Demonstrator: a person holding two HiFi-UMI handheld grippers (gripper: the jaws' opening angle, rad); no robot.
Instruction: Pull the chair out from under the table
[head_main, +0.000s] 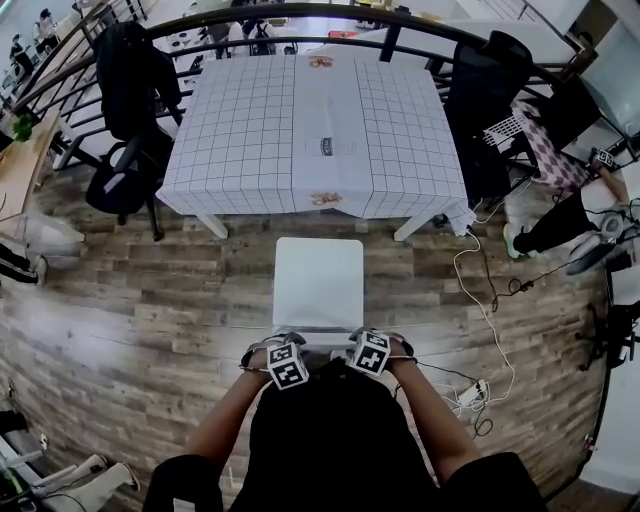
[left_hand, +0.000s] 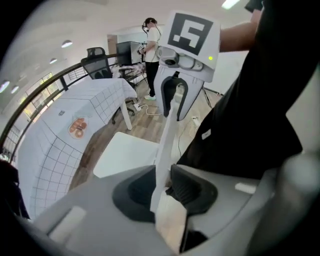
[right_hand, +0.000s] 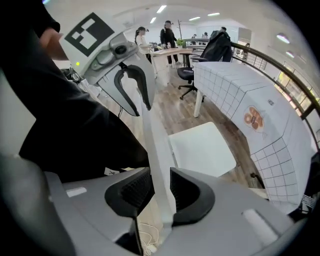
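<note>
The white chair (head_main: 318, 278) stands on the wood floor in front of the table (head_main: 315, 130), which has a white grid cloth. The chair's seat is fully out from under the table. Both grippers straddle the top edge of its thin backrest (head_main: 327, 341), side by side. My left gripper (head_main: 284, 342) has the backrest edge (left_hand: 167, 135) between its pads, which stand close to it with a slim gap. My right gripper (right_hand: 156, 192) is open wider, and the panel (right_hand: 152, 130) runs loose between its pads. In the head view the right gripper (head_main: 370, 337) sits at the backrest's right end.
Black office chairs stand at the table's left (head_main: 130, 120) and right (head_main: 490, 100). A person's leg (head_main: 555, 215) shows at the right. White cables and a power strip (head_main: 472, 392) lie on the floor to my right. A curved railing (head_main: 330, 15) runs behind the table.
</note>
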